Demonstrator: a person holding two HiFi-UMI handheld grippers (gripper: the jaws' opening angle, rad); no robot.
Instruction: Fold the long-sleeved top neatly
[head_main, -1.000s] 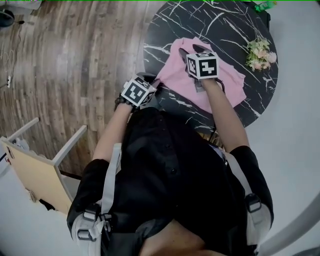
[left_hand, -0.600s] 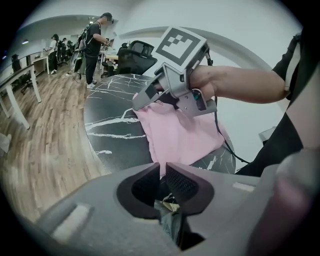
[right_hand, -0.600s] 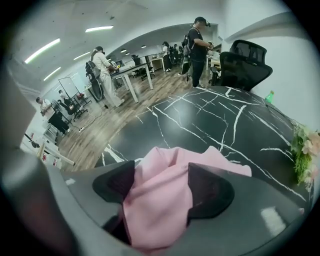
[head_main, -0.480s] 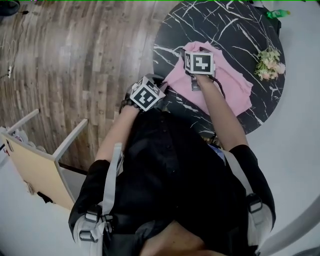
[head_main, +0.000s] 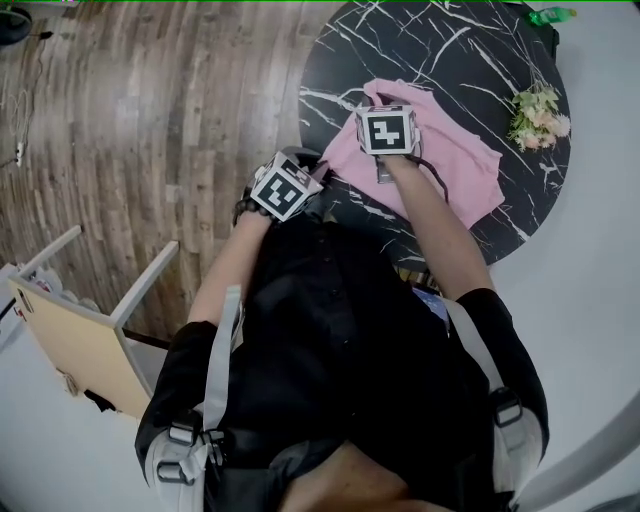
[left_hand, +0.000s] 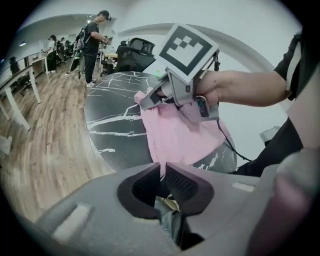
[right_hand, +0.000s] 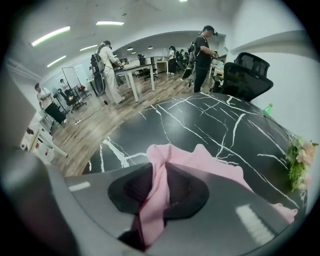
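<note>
A pink top (head_main: 455, 170) is lying on a round black table (head_main: 450, 50) with white lines in it. The top is sitting on the near side of the table, a bit bunched up. Its near-left edge is reaching the table's rim.

The left gripper (left_hand: 161, 172) is at the near-left edge of the table. Its jaws are almost fully together, and they are pinching a thin bit of the top's edge. Only a small strip of pink is showing between the pads.

The right gripper (right_hand: 155, 187) is pointing down at the left part of the top, farther in than the left gripper. Its jaws have just been closing, and now they are squeezing a thick fold of pink cloth. The fold is running up between the two dark pads and spreading out onto the table past them.

Some flowers (head_main: 535, 112) are lying on the right side of the table, well apart from the top. A green bottle (head_main: 552, 15) is sitting by the table's far edge. A black chair (right_hand: 245, 80) is standing past the far side. The person holding the grippers is wearing black and standing at the near side of the table. A brown wood floor (head_main: 150, 120) is showing to the left. Other people are standing far off in the room.
</note>
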